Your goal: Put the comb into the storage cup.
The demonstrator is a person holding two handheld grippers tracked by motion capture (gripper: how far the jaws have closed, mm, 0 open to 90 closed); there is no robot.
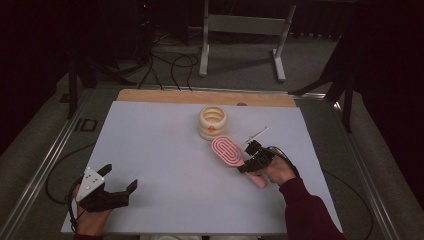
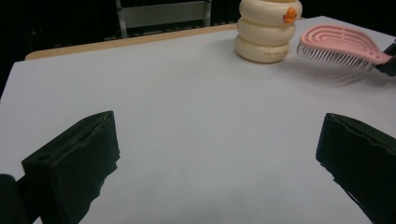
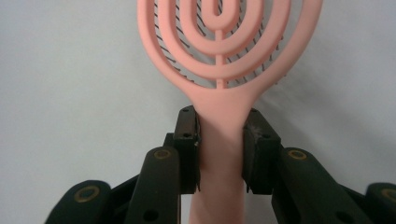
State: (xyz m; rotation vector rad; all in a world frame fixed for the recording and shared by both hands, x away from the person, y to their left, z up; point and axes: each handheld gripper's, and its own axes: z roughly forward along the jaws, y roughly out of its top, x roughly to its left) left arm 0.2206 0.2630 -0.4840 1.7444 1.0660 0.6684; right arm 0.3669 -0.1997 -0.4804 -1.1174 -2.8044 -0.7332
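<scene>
Our right claw (image 3: 219, 149) clamps pink brush (image 3: 224, 56) by neck; left claw (image 2: 224, 158) open, idle over worktop (image 1: 165, 165). Risk we see: brush swings, topples cream ring stack (image 1: 212, 122) just beside.

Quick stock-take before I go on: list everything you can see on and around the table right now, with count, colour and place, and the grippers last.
Pink plastic hairbrush with looped open head: one, pink, right of the table's middle, bristles down, head lifted off the sheet, handle clamped in the right gripper.
Cream ringed plastic container with a small orange mark: one, cream, standing upright just behind the brush head.
White table sheet: one, white, covering the tabletop.
Wooden table edge: one strip, light brown, along the far side.
Grey metal stand: one, grey, on the floor beyond the table.
Left gripper: one, black, near left corner, jaws open, nothing between them.
Right gripper: one, black, shut on the brush handle.
</scene>
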